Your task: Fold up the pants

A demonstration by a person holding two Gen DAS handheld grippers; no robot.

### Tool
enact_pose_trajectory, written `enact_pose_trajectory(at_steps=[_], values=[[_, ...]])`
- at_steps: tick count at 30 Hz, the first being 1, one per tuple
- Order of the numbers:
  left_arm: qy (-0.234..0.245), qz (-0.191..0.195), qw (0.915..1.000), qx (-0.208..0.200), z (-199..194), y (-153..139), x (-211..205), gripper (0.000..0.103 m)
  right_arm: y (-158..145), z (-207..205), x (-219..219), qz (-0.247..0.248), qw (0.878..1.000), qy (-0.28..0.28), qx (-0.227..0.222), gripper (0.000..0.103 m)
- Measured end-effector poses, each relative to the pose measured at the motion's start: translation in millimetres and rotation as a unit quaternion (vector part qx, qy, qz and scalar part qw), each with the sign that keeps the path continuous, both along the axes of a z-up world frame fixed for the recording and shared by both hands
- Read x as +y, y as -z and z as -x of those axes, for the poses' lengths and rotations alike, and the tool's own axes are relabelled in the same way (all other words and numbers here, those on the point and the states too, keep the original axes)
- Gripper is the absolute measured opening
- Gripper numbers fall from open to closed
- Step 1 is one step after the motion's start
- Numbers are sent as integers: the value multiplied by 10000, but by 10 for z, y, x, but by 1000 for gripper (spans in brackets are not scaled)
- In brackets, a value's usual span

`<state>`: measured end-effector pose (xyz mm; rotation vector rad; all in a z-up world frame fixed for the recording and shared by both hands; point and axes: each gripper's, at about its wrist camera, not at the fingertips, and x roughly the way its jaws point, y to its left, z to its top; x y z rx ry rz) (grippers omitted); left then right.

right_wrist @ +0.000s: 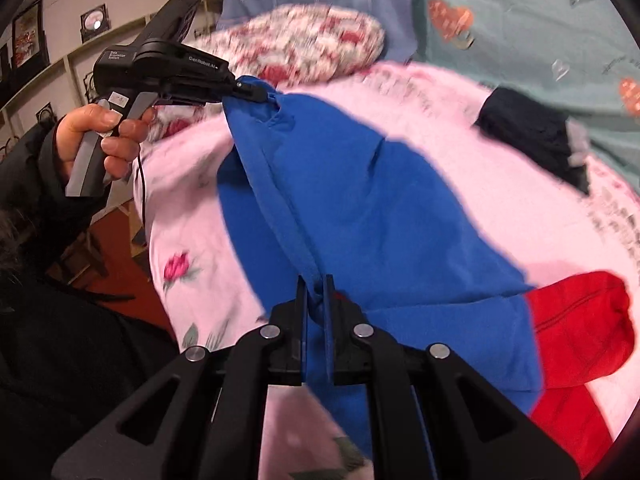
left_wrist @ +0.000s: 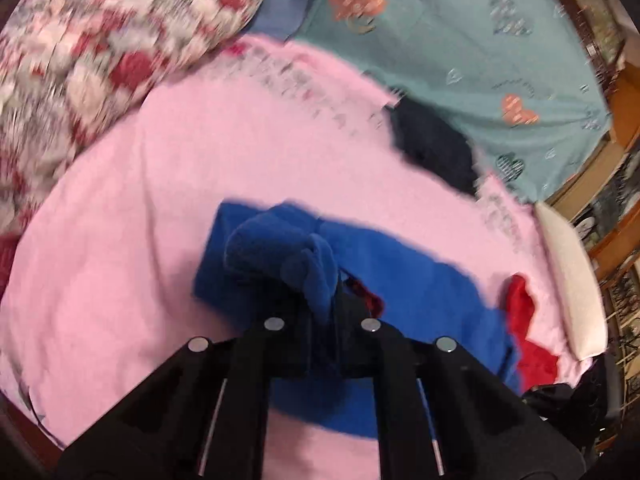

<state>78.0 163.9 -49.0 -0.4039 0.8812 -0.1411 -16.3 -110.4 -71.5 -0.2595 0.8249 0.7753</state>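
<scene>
Setting: home bedroom. Evidence: bed covered by a pink sheet (right_wrist: 480, 168) with rose print, teal blanket (left_wrist: 460, 40) with heart motifs, floral-patterned pillow (left_wrist: 100, 52). Framed pictures (right_wrist: 28, 36) on a shelved white wall; wooden furniture (left_wrist: 612, 92) at the bedside.

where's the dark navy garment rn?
The dark navy garment lies upper right in both wrist views, on the far edge of the pink sheet where it meets the teal heart-print blanket, beyond the blue pants.
</scene>
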Motion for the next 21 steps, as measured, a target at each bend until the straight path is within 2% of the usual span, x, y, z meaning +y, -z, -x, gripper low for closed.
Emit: enact_pose_trajectory(at_steps=[2, 3, 7, 9, 12, 14, 15, 16, 18, 21], values=[[-110, -55, 9988, 478, 30, 358, 82, 9, 57, 5, 16, 8, 10000, 2, 52, 8], [-131, -29, 9985, 526, 58, 444, 117, 11, 44, 3, 8, -20, 10000, -2, 77, 9], [-162, -229, 9994, 190, 148, 331, 91, 14, -36, 50, 8, -74, 10000, -36, -9, 8], [-149, -427, 9989, 100, 142, 272, 75, 17, -102, 105, 9, -285, 9993, -222, -32, 7], [-84, -649, 9973, 347, 106, 399, 76, 18, 50, 63, 92, 92, 9997, -200, 146, 7], [-51, -818, 9961, 327, 148, 406, 39, 18, 54, 39, 66, -56, 9996, -162, 244, 7], [-21, -906, 9955, 294, 179, 376, 13, 22, 17, 44, 47, -98, 9995, -162, 257, 8], [-18, -1022, 9945, 215, 252, 303, -18, 37, -53, 61, -3, -201, 9994, -168, 214, 10], [16, -1211, 9926, -36, 414, 105, -95, 62, -213, 90, -150, -388, 9992, -80, 27, 28], [356, -1427, 9876, -549, 678, -221, -320, 67, -475, 50, -467, -531, 9975, 363, -301, 32]])
